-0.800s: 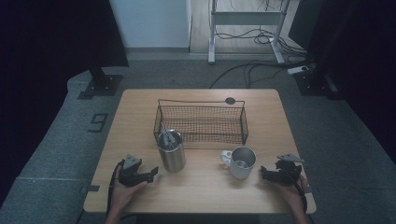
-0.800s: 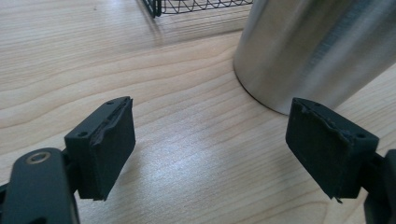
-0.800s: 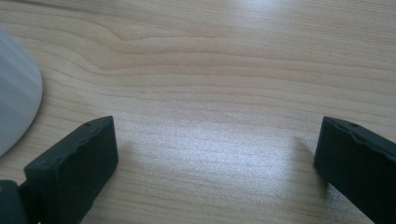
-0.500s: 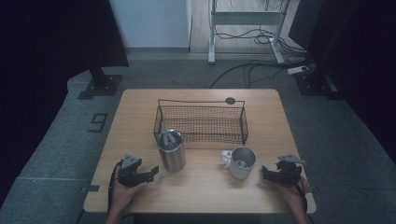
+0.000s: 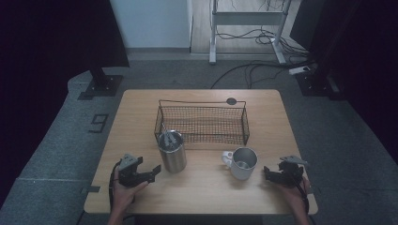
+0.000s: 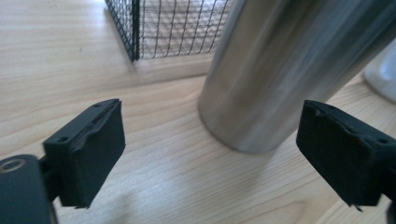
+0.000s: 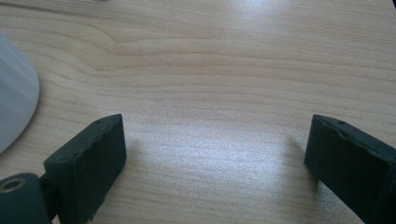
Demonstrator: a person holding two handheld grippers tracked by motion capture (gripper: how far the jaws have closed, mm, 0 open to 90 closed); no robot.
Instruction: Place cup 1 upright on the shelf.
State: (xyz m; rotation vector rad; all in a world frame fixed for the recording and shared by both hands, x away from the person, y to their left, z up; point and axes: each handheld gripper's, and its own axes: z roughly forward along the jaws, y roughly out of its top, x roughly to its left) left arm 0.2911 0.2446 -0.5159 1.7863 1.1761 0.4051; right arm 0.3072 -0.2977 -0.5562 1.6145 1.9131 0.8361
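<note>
A steel tumbler (image 5: 172, 152) stands on the wooden table (image 5: 202, 192), just in front of the left end of a black wire basket (image 5: 202, 123). A white mug (image 5: 242, 163) stands to its right, handle toward the tumbler. My left gripper (image 5: 152, 172) lies at the front left, open, pointing at the tumbler. In the left gripper view, the tumbler (image 6: 285, 70) rises just beyond the spread jaws of the left gripper (image 6: 210, 137). My right gripper (image 5: 266, 176) rests at the front right, open and empty, pointing toward the mug. The mug (image 7: 14, 100) shows at the left edge past the right gripper (image 7: 215, 140).
The basket's corner (image 6: 133, 28) stands behind and left of the tumbler in the left gripper view. A small dark round mark (image 5: 231, 101) sits at the table's far edge. Grey floor, cables and a metal stand (image 5: 244, 28) lie beyond the table.
</note>
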